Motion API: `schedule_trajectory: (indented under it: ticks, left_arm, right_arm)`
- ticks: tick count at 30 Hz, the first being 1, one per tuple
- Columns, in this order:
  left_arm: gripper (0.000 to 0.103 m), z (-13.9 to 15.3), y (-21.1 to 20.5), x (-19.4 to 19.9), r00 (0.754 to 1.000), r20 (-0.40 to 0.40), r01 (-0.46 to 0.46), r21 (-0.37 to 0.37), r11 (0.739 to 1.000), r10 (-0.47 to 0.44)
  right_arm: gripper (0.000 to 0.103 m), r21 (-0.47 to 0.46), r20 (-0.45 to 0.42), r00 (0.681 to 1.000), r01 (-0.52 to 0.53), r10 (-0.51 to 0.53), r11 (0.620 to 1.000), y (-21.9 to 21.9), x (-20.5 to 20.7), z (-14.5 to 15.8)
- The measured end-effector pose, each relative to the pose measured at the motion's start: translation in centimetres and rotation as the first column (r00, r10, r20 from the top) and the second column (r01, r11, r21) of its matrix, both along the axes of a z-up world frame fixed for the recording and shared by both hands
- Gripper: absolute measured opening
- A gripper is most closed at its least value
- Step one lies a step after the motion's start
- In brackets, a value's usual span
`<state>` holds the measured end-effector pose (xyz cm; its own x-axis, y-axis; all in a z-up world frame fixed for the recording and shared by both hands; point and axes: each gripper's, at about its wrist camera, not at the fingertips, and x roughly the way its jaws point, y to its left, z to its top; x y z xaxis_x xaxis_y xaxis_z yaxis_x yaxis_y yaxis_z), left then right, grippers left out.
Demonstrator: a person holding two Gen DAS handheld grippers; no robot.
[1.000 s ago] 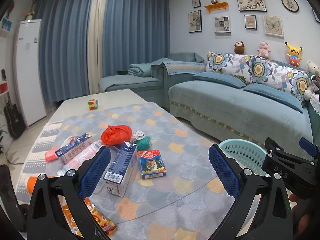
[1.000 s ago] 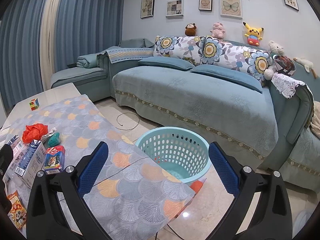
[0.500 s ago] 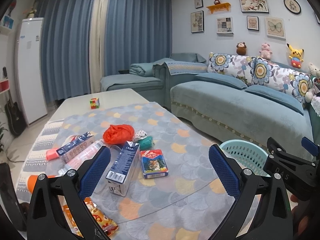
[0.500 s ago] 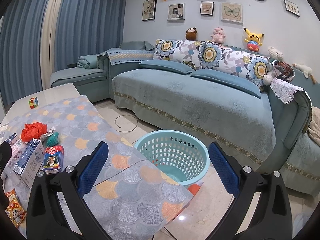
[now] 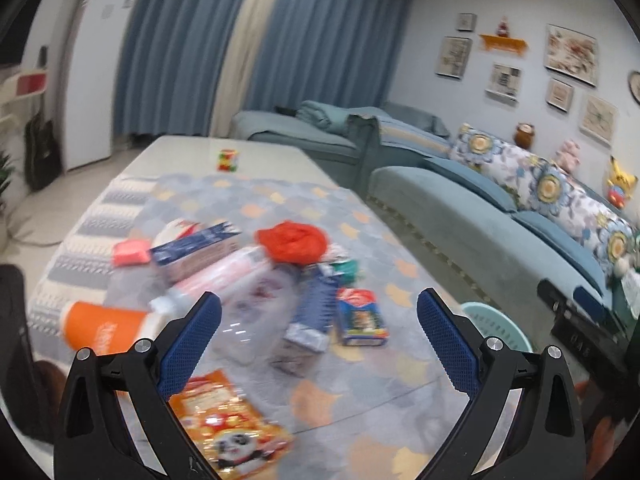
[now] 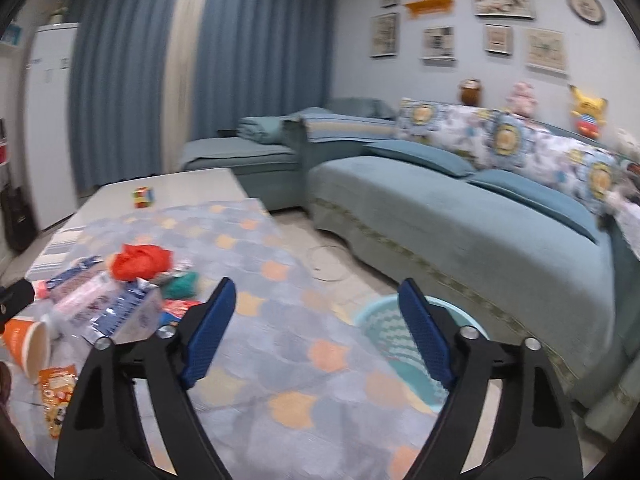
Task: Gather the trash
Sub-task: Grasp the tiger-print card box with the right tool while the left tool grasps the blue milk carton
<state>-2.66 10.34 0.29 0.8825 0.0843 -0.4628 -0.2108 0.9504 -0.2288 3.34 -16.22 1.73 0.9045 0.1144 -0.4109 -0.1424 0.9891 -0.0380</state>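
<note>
A low table covered by a grey cloth with orange and blue scallop shapes (image 5: pixel 360 412) carries a loose heap of trash, and both views of it are blurred. At the far side of the heap lies a crumpled red plastic bag (image 5: pixel 292 242), with a small teal wad (image 5: pixel 346 270) just beside it. In front of these a dark blue drink carton (image 5: pixel 312 312) lies on its side, and a small flat box with a red top and blue edge (image 5: pixel 362 318) rests next to it. A second blue-and-white carton (image 5: pixel 196 240) and a clear pink-tinted plastic bottle (image 5: pixel 212 284) lie to the left, a small pink packet (image 5: pixel 128 252) beyond them, and an orange paper cup (image 5: pixel 104 330) is tipped over at the near left. An orange snack wrapper printed with a panda (image 5: pixel 232 432) lies nearest, partly hidden behind the left finger of the left gripper (image 5: pixel 318 348), whose jaws stand spread wide over the heap with nothing between them. The jaws of the right gripper (image 6: pixel 316 336) have just been closing a little but are apart and hold nothing, over bare cloth right of the heap. A round light-teal perforated plastic basket (image 6: pixel 380 316) stands on the floor between table and blue sofa (image 6: pixel 460 232), half hidden by the right gripper's finger; what it holds cannot be made out. A multicoloured puzzle cube (image 5: pixel 228 160) sits alone at the table's far end.
</note>
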Motion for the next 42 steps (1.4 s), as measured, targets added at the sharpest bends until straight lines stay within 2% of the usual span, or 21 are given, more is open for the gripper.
schedule_trajectory:
  ticks: [4,8,13,16,18,20,22,24,30,31,35,39,42]
  left_arm:
    - [0.095,-0.9,2.4,-0.3,0.995,-0.053,-0.086,0.029,0.996,0.087]
    - [0.092,-2.0,4.4,0.5,0.992,-0.097,-0.088,-0.012,0.996,0.086]
    - [0.09,-2.5,3.2,3.0,0.992,-0.127,0.026,-0.005,1.0,-0.026]
    - [0.088,-3.3,1.8,6.0,0.974,-0.189,0.13,-0.003,0.991,-0.128]
    - [0.083,-4.2,1.2,7.8,0.958,-0.237,0.165,0.005,0.986,-0.159]
    - [0.072,-5.4,0.3,10.1,0.937,-0.291,0.204,0.007,0.979,-0.193]
    - [0.071,-6.3,-0.4,11.7,0.921,-0.327,0.228,0.013,0.974,-0.212]
    - [0.069,-7.0,-0.7,12.8,0.911,-0.356,0.229,0.024,0.973,-0.206]
    - [0.047,-9.0,-0.4,14.8,0.883,-0.429,0.212,0.001,0.977,-0.191]
    - [0.038,-9.2,-0.3,14.8,0.883,-0.428,0.209,-0.005,0.978,-0.191]
    - [0.038,-9.1,0.1,14.2,0.898,-0.402,0.187,-0.027,0.982,-0.182]
    - [0.037,-8.6,0.9,12.5,0.924,-0.336,0.165,-0.085,0.983,-0.185]
    - [0.036,-7.8,1.9,10.9,0.941,-0.284,0.149,-0.132,0.98,-0.181]
  right_arm:
    - [0.067,0.009,-0.016,0.992,-0.128,0.128,0.992,3.0,1.9,0.0]
    - [0.066,0.007,-0.075,0.976,-0.202,0.202,0.979,5.3,3.8,-1.3]
    - [0.056,0.039,-0.186,0.947,-0.259,0.262,0.965,7.2,6.3,-4.5]
    - [0.056,0.062,-0.212,0.944,-0.246,0.253,0.967,7.2,7.1,-5.7]
    - [0.056,0.07,-0.219,0.938,-0.258,0.267,0.964,7.0,7.3,-6.1]
    - [0.056,0.065,-0.223,0.929,-0.287,0.294,0.956,7.3,7.5,-6.3]
    - [0.056,0.04,-0.219,0.926,-0.305,0.306,0.951,7.8,7.6,-6.4]
    - [0.056,0.029,-0.222,0.922,-0.319,0.317,0.947,8.0,7.7,-6.7]
    - [0.056,0.062,-0.269,0.903,-0.332,0.336,0.941,7.6,8.8,-7.9]
    - [0.056,0.067,-0.275,0.899,-0.335,0.34,0.94,7.6,8.9,-8.1]
    - [0.056,0.07,-0.296,0.887,-0.351,0.355,0.934,8.2,9.3,-8.8]
    - [0.057,0.095,-0.337,0.856,-0.383,0.392,0.919,9.3,9.7,-9.6]
    - [0.068,0.118,-0.371,0.834,-0.395,0.409,0.911,10.5,10.1,-10.4]
